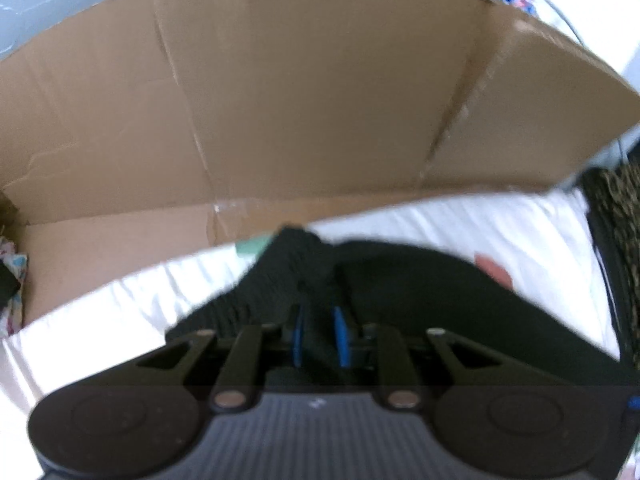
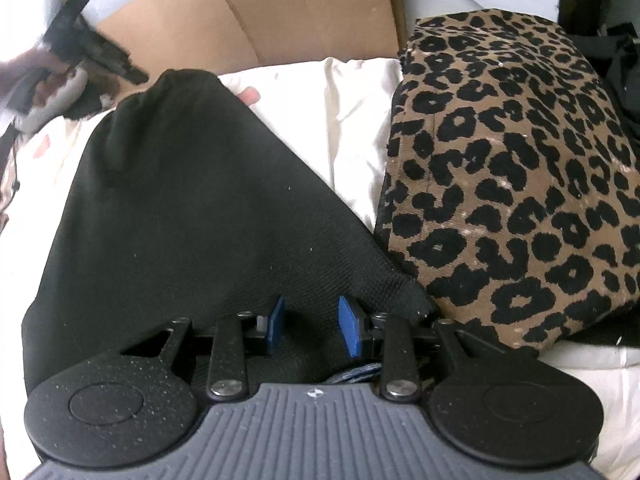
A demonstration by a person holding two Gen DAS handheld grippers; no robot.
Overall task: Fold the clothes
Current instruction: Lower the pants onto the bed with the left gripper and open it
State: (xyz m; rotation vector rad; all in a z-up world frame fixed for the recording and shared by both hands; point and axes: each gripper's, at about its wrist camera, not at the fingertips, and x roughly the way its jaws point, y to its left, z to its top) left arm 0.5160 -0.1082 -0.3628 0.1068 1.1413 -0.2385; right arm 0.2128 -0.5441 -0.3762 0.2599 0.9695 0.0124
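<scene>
Black garment point(image 2: 172, 208) spread on white sheet point(image 2: 352, 120), right gripper point(image 2: 312, 322) parted over its near hem, left gripper point(image 1: 319, 334) clamped on bunched black fabric, leopard-print bag point(image 2: 516, 184) at 3 o'clock, cardboard point(image 1: 300, 88) at 12 o'clock.

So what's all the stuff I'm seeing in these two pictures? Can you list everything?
black garment: one, black knit, spread on the white bedding, in front of both grippers
white bedding: one, white to cream, under the garment
cardboard: one large sheet, brown, creased, standing behind the bedding
leopard-print item: one, tan with black spots, right of the garment
small green thing: one, pale green, at the garment's far edge; too blurred to name
fingertip: one, peeking past the garment's far edge
left gripper: one, black with blue pads, closed on a bunch of the garment
right gripper: one, black with blue pads, jaws apart over the garment's near edge
</scene>
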